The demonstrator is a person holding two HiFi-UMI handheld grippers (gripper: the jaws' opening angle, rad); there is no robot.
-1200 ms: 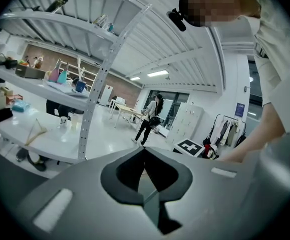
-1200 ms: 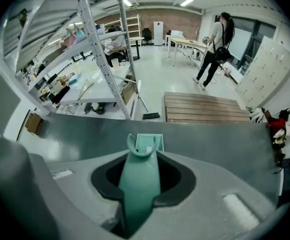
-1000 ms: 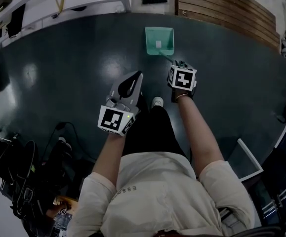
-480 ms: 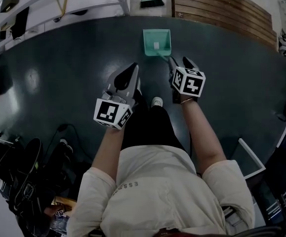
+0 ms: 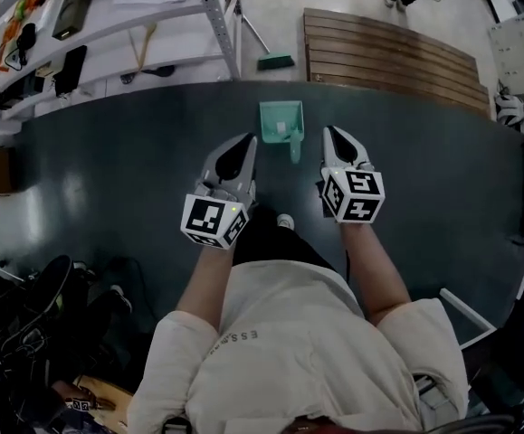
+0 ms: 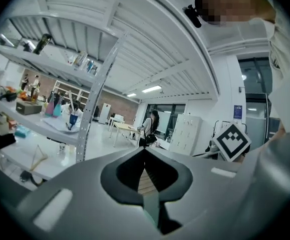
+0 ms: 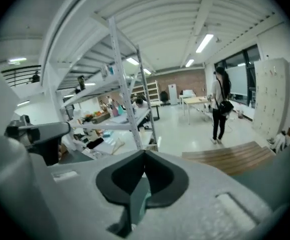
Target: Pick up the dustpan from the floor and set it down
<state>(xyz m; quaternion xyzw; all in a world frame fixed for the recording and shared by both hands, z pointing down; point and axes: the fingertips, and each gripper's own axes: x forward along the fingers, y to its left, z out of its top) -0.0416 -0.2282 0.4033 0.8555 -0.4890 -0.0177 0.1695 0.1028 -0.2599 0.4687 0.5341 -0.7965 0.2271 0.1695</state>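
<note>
I wear a cream short-sleeved shirt (image 5: 289, 351) over black legwear (image 5: 275, 242). My left gripper (image 5: 246, 140) and right gripper (image 5: 331, 132) are grey, each bearing a black-and-white marker cube (image 5: 214, 220).

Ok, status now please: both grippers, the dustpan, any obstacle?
Left gripper shut, empty. Right gripper just closed, nothing between its jaws. Dustpan on the floor ahead, between both, untouched. Nothing in the way.
</note>
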